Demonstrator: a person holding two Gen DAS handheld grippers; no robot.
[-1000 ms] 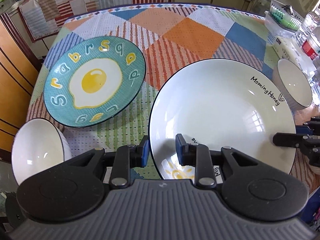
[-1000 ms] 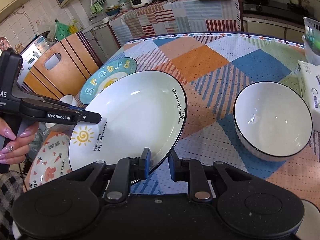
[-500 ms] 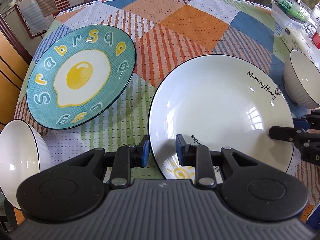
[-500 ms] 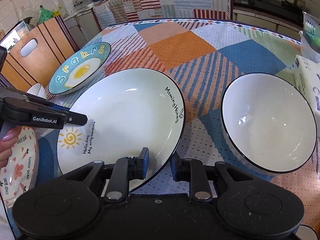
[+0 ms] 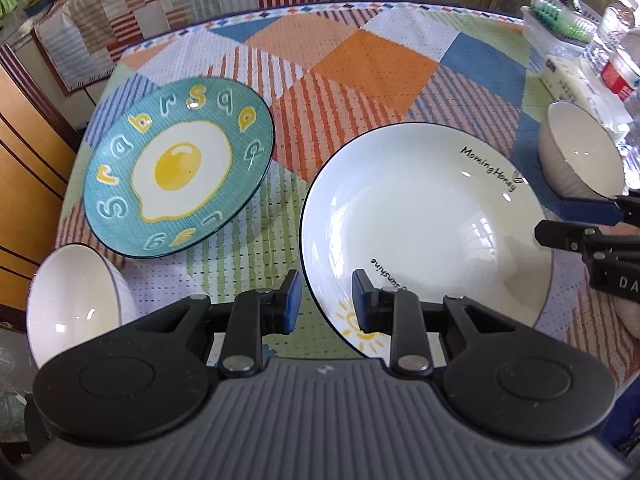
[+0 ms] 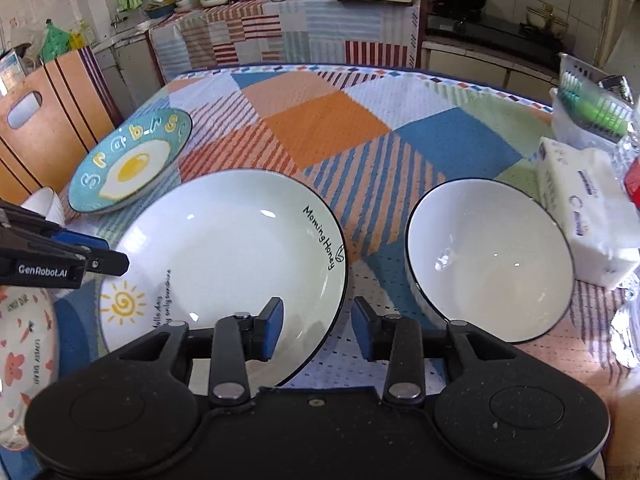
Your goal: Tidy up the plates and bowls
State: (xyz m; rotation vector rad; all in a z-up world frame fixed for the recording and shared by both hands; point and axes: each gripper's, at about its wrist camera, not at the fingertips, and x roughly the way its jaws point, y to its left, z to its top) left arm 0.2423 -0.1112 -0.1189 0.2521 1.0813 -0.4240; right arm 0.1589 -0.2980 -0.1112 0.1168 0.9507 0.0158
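Observation:
A big white plate (image 5: 424, 224) lettered "Morning Honey" lies flat on the patchwork cloth. My left gripper (image 5: 326, 300) is shut on its near-left rim, one pad inside the plate and one outside. In the right wrist view the left gripper (image 6: 114, 250) shows at that same rim. My right gripper (image 6: 318, 320) straddles the plate's (image 6: 224, 256) other rim; its jaws are opening and the pads stand off it. A teal fried-egg plate (image 5: 180, 168) sits at the left. One white bowl (image 6: 488, 256) stands right of the plate, and another white bowl (image 5: 72, 304) stands at the near left.
A flower-print plate (image 6: 24, 360) lies by the near-left edge, beside the white plate. A tissue pack (image 6: 588, 208), a plastic basket (image 5: 560, 12) and water bottles (image 5: 620, 60) crowd the right side. A wooden chair back (image 6: 40, 132) stands at the left.
The white plate was raised and tilted between both grippers; it now lies flat on the cloth. The right jaws have spread off its rim. The left grip looks the same.

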